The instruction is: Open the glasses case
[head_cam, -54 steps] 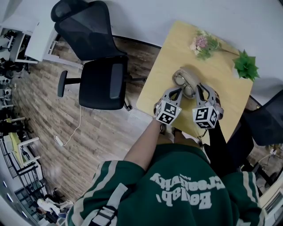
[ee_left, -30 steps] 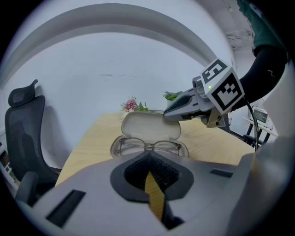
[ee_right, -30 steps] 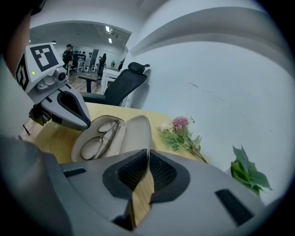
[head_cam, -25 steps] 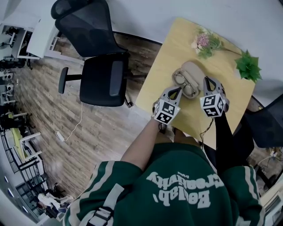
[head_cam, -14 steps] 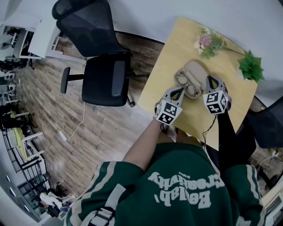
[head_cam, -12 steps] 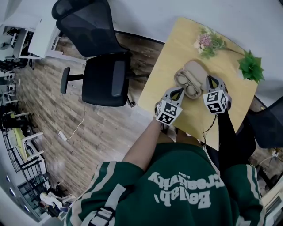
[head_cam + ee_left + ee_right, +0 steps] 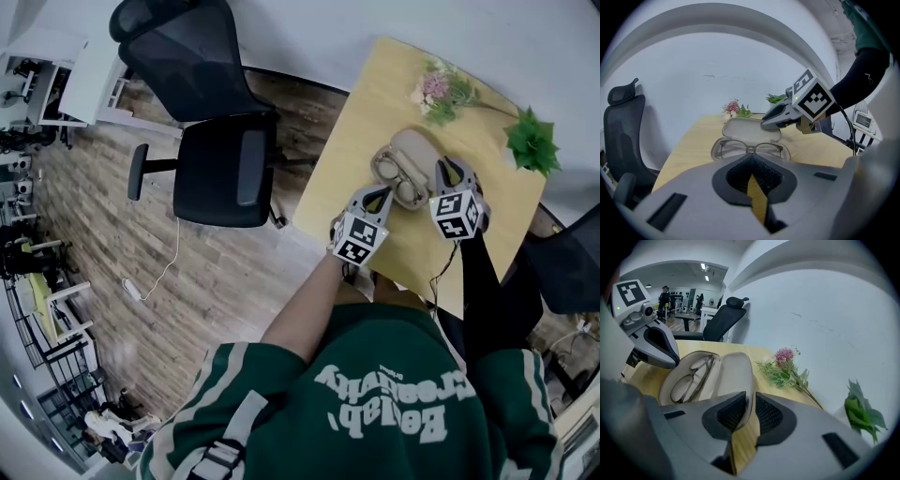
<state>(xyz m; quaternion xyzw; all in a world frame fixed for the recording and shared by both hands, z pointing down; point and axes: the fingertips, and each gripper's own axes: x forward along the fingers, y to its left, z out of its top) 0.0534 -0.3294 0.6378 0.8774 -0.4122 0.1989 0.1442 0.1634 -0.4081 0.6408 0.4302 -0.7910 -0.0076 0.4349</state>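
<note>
**Status.** The case (image 7: 405, 167) is open. Its lid (image 7: 736, 376) is laid back and the glasses (image 7: 749, 149) lie exposed in the base. The step in hand appears to be release of the lid.

**Location.** The case rests near the middle of the tabletop (image 7: 375, 103), well in from the near edge. The flowers (image 7: 433, 89) lie beyond it, by the far edge.

**Orientation.**
- The long axis runs roughly along the line of the near edge.
- The cavity faces up.
- The hinge is on the far long side, so the lid opens away from the person, toward the flowers.

**Right gripper** (image 7: 450, 171).
- It stands at the lid's right end.
- Its jaws have just been opening.
- They are a little apart, with the lid's rim standing between the pads.
- A sliver of gap shows on one side of the rim, so the grip reads as slackened rather than clamped.

**Left gripper** (image 7: 377, 190).
- It is set at the base's near long side.
- Its jaw tips are drawn together, with only a narrow wedge of tabletop showing behind them.
- The views do not settle whether the tips nip the base rim.

**Next move.**
- Widen the right jaws until both pads clear the rim.
- Draw the gripper back along the lid's length, not across it, so the lid does not tip forward.
- Keep the left gripper steady against the base until the right one is clear.
</note>
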